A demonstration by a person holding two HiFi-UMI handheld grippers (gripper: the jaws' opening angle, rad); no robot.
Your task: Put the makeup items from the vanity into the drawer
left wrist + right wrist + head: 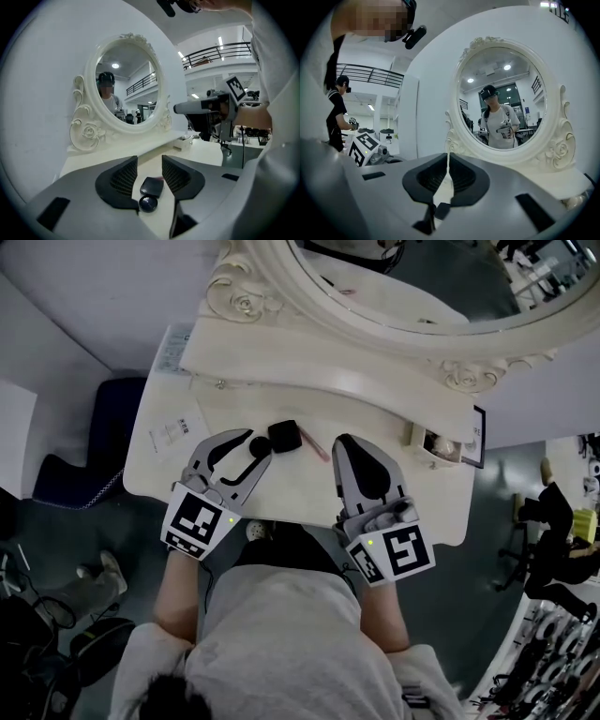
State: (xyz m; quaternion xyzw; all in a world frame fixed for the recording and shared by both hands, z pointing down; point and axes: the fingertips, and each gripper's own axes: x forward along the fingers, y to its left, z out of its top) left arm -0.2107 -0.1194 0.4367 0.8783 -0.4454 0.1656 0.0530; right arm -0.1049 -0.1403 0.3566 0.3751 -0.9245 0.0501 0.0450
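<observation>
Left gripper (150, 164) is low over the white table (281, 493), and its two jaws are apart. Between them, lying on the table, are two makeup things. One is a flat black square case (152, 186). The other is a small round black thing (148, 204), just in front of the case and closer to the gripper's body. The jaws are on each side of them, but the pads do not press on either one. It holds nothing.

From above, a thin pink stick (315, 445) lies just beside the black case, on the side nearer the other gripper.

The right gripper (448, 164) is over the table too, a bit away from the makeup. Its jaws are almost together, with only a thin slit between them, and nothing is in that slit.

A big round mirror (501, 93) with a curly cream frame stands at the back of the table. In its glass you can see a person holding the grippers. A white paper card (176, 434) lies on the table's left end, well apart from the makeup.
</observation>
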